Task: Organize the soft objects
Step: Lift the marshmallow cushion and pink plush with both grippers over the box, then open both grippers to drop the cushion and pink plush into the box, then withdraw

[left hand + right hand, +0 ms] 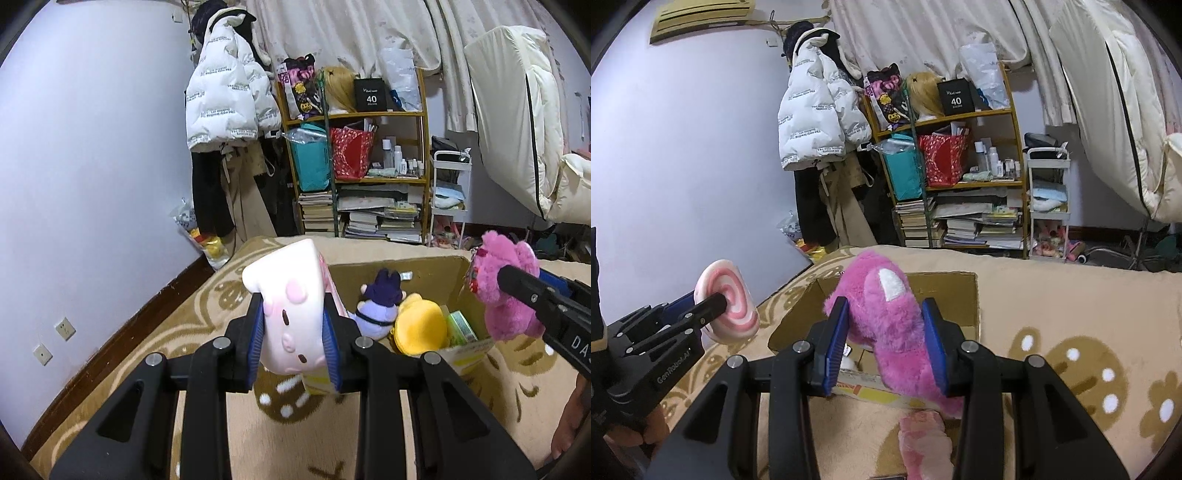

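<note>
Two soft items remain in transit: left tongs (293, 332) clamp a pink-and-white squishy (286, 299) just left of the cardboard box (436, 273); right tongs (882, 345) grip a pink plush (886, 325) above it. Purple plush (380, 306) and yellow plush (421, 326) already lie boxed.

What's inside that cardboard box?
The box holds a purple plush, a yellow plush and a green packet. Anything beneath them is hidden.
</note>
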Tool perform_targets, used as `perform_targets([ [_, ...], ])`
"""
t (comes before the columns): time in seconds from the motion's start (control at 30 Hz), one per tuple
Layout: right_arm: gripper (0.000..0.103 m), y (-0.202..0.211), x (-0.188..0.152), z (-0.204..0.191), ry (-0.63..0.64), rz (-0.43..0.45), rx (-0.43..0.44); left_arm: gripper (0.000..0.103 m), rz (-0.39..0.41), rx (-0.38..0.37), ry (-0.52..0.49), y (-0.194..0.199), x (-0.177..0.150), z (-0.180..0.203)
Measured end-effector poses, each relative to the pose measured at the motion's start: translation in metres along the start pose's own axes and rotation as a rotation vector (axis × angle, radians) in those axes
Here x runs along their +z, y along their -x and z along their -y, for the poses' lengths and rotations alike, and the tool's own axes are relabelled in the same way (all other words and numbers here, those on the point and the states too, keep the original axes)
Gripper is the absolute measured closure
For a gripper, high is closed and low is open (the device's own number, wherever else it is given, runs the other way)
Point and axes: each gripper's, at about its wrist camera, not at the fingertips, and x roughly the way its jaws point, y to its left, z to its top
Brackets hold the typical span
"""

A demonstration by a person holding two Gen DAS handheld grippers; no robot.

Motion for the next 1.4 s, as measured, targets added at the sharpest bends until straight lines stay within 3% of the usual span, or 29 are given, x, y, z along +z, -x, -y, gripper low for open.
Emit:
perform_targets([
  [0.4,0.061,-0.024,0.0,0.007,0.012,-0.005,-0.015,0.075,0.041,-0.009,-0.022,-0.019,0.006,0.01],
  [0.8,0.061,-0.038,0.0,0.027,-0.048,0.004,0.023,0.075,0.014,-0.061,-0.029,-0.035,0.007,0.015],
  [1.03,0.06,-0.042,0.003,0.022,-0.003,0.041,0.061,0.074,-0.011,-0.088,-0.027,-0.047,0.004,0.02],
  [1.4,0.058,-0.071,-0.01,0.018,0.026,-0.064,0.03,0.067,-0.088,-0.136,-0.082,-0.067,-0.007,0.037],
])
